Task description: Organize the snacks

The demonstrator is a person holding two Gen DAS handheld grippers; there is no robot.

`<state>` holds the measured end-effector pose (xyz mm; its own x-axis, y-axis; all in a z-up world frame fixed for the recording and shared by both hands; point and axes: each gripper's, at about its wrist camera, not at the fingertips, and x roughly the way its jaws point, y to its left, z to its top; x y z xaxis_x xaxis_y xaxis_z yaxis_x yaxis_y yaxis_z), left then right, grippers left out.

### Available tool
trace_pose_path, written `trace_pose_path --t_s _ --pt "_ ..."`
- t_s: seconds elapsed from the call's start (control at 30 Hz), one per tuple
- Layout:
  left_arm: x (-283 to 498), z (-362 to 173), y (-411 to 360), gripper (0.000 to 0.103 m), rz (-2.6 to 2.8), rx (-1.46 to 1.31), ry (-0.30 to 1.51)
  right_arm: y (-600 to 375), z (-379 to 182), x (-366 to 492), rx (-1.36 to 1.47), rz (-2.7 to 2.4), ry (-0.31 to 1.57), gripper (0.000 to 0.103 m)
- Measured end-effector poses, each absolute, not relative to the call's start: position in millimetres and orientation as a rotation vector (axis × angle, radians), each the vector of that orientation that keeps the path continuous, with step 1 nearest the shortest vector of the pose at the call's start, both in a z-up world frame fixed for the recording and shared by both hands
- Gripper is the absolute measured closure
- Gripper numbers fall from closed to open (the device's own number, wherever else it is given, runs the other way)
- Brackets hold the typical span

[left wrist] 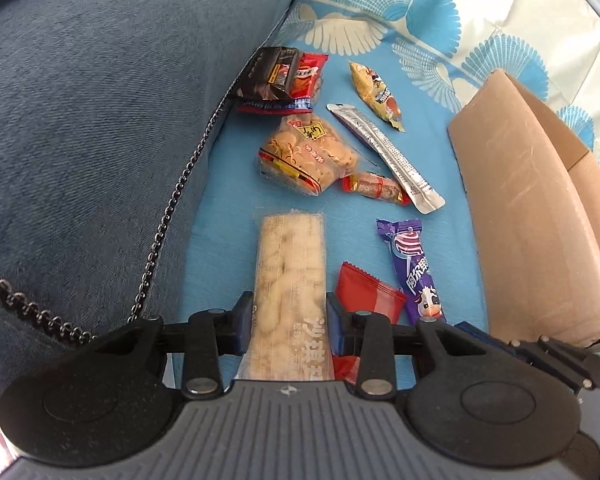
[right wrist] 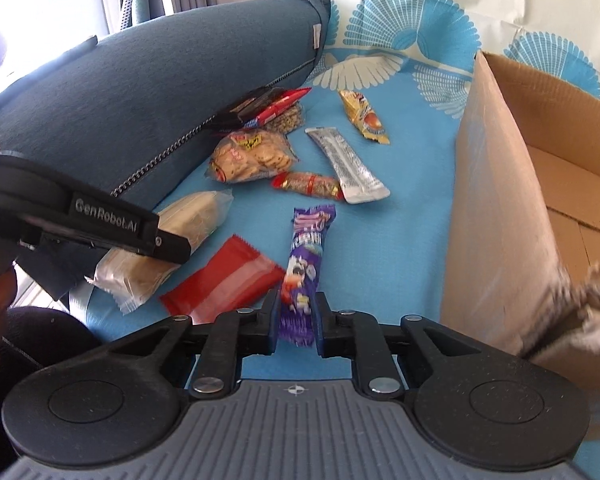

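- Left gripper (left wrist: 288,322): jaws clamp the long biscuit pack (left wrist: 290,276), left of the cardboard box (left wrist: 528,216).
- Right gripper (right wrist: 296,312): jaws pinch the purple candy (right wrist: 306,256) by its tail, beside the box.
- Risk: slick wrapper may slip out during lift.

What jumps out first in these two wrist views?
Each gripper is already closed on a snack: the left gripper clamps the long pale pastry pack, and the right gripper pinches the purple cow-print candy. More wrappers lie scattered on the blue cloth, with an open cardboard box standing to the right.
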<state>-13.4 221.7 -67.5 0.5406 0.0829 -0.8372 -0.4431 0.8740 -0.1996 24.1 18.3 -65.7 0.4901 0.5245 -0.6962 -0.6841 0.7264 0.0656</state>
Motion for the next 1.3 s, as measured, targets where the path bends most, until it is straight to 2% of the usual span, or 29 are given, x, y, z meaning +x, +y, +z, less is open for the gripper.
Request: trace_pose_path --t_s 0.23,0.3,0.43,0.67,0.87,1.13,1.3 --pt "-14.4 -65.1 219.3 0.062 0.319 -0.398 0.948 18.1 -68.6 28.7 -0.183 0.756 0.745 0.083" --pt "-13.2 -66.7 221.9 0.062 0.318 -0.410 0.955 19.8 -69.6 31.3 -0.164 0.761 0.743 0.072" --pt "-10.3 -70.8 225.9 0.062 0.308 -0.428 0.969 27.2 -76.8 37.0 -0.169 0.760 0.757 0.069" --pt "-3.8 -76.1 222.1 0.061 0.303 -0.395 1.005 39.2 -89.5 38.8 -0.252 0.747 0.759 0.070" --pt "-3.1 -76.0 214.9 0.059 0.302 -0.357 1.030 37.4 -86.6 34.2 -0.283 0.746 0.723 0.085" --pt "-3.7 -78.5 204.0 0.058 0.289 -0.301 1.091 30.3 -74.6 22.9 -0.295 0.744 0.678 0.086" --pt "-3.1 -79.3 196.3 0.062 0.299 -0.256 1.092 24.5 -62.7 11.6 -0.309 0.744 0.625 0.085"
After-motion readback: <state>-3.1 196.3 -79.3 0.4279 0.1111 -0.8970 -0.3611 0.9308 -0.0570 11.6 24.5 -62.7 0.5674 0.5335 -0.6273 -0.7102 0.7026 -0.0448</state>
